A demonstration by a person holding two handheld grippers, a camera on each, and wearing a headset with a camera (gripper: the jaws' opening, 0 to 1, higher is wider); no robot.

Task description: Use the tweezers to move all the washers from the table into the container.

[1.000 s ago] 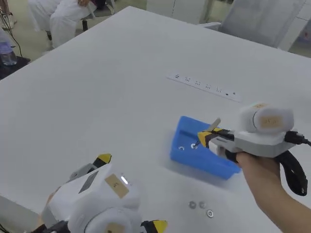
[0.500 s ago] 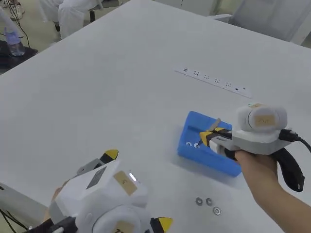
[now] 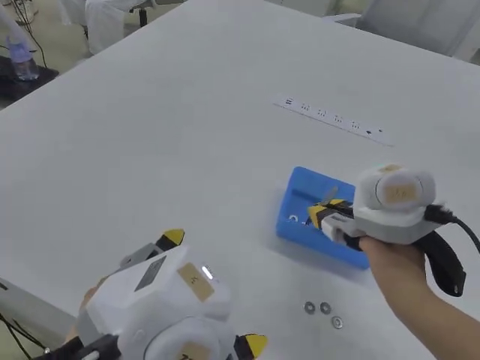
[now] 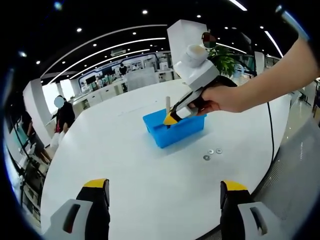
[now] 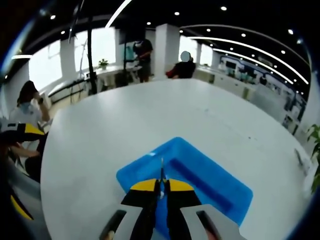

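A: "Where the white table (image 3: 187,112) carries the blue rectangular plastic container (image 3: 304,196), what's at it?"

B: "The right gripper (image 3: 319,215), jaws nearly together on thin metal tweezers (image 5: 161,172), tips down inside the container near a washer lying inside (image 3: 293,219)."

A: "The left gripper (image 4: 164,186)?"

B: "Spread wide, empty, well apart from the container. Three small round metal washers (image 3: 324,309) lie on the table just beside the container."

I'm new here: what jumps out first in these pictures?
The bright blue container on the white table, right of centre in the head view. The right gripper hangs over it, jaws shut on thin tweezers. Three small washers lie loose nearby on the table.
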